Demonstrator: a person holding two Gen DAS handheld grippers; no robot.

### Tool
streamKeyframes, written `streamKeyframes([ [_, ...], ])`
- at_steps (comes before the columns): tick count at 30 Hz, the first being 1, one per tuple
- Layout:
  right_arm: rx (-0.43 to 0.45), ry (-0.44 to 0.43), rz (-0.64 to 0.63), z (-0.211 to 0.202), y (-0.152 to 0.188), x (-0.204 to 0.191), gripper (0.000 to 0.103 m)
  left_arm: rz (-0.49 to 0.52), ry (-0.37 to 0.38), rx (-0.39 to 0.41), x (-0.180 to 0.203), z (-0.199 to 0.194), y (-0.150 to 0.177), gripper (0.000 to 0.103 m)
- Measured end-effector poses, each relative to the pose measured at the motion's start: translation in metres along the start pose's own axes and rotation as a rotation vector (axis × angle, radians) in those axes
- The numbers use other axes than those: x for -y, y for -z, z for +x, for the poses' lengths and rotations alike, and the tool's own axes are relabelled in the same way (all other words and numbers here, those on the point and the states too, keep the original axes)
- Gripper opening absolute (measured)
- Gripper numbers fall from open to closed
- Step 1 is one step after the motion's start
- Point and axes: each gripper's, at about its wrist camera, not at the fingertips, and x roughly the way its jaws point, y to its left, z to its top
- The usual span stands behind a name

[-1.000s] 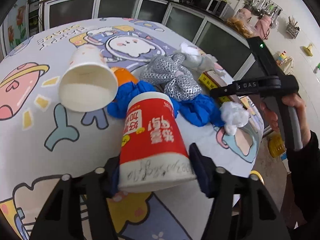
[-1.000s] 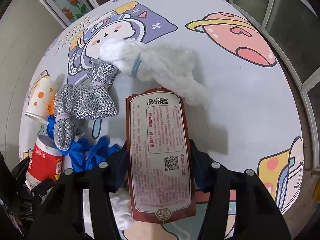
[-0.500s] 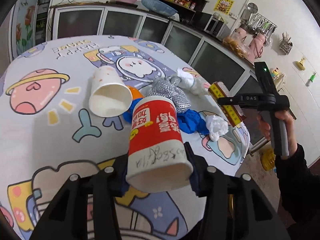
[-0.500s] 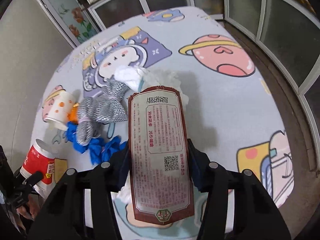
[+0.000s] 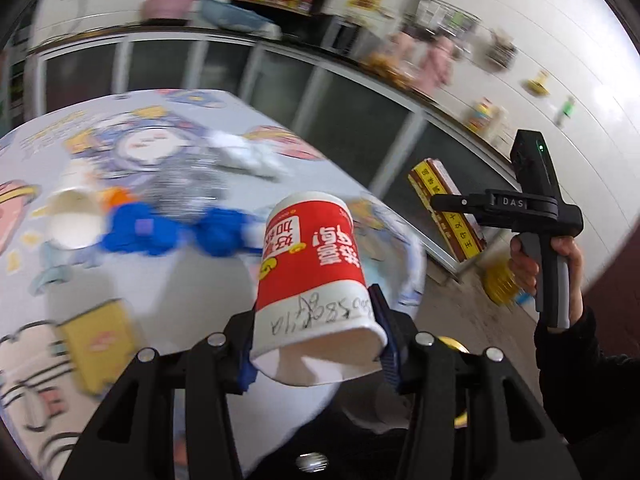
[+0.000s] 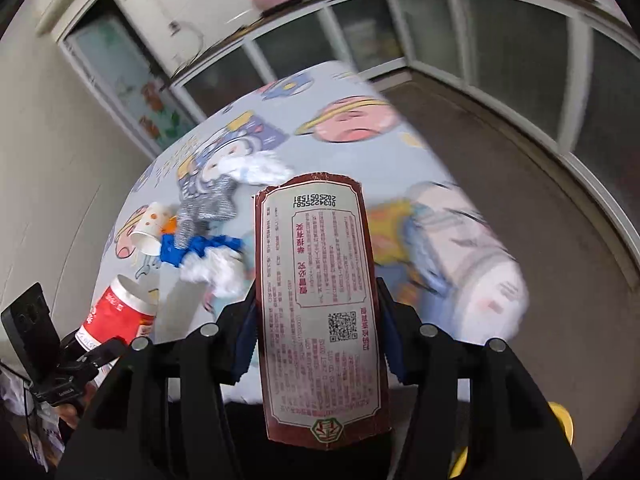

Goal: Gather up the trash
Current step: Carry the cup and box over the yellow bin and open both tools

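The left hand-held gripper (image 5: pixel 316 344) clamps a red cup (image 5: pixel 316 272), open mouth nearest, base pointing away. The right hand-held gripper (image 6: pixel 316 340) grips a flat box (image 6: pixel 320 304) lengthwise, pointing forward. Beyond, rags (image 6: pixel 204 216) litter the counter (image 6: pixel 320 148).

A cartoon-print tablecloth (image 5: pixel 192 288) covers the surface; behind stand glass-door cabinets (image 5: pixel 360 120), topped by a pink basin (image 5: pixel 170 2) and blue basin (image 5: pixel 232 14)

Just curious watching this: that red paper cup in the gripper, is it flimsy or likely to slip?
The red paper cup probably is light and empty. Its rim looks slightly squashed between the left gripper pads, so likely soft-walled. It tapers away from the pads, so it might slide.
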Motion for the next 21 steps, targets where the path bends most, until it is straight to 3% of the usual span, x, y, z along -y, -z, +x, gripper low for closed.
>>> streamKeyframes([
  [7, 0.058, 0.122, 0.14, -0.081, 0.077, 0.087, 0.05, 0.162, 0.161, -0.101, 0.094, 0.062, 0.008, 0.046],
  [12, 0.075, 0.186, 0.273, -0.117, 0.133, 0.144, 0.05, 0.263, 0.275, -0.193, 0.156, 0.112, 0.017, 0.046],
  [21, 0.022, 0.288, 0.47, -0.129, 0.219, 0.225, 0.051, 0.4, 0.403, -0.37, 0.256, 0.187, 0.059, 0.047],
])
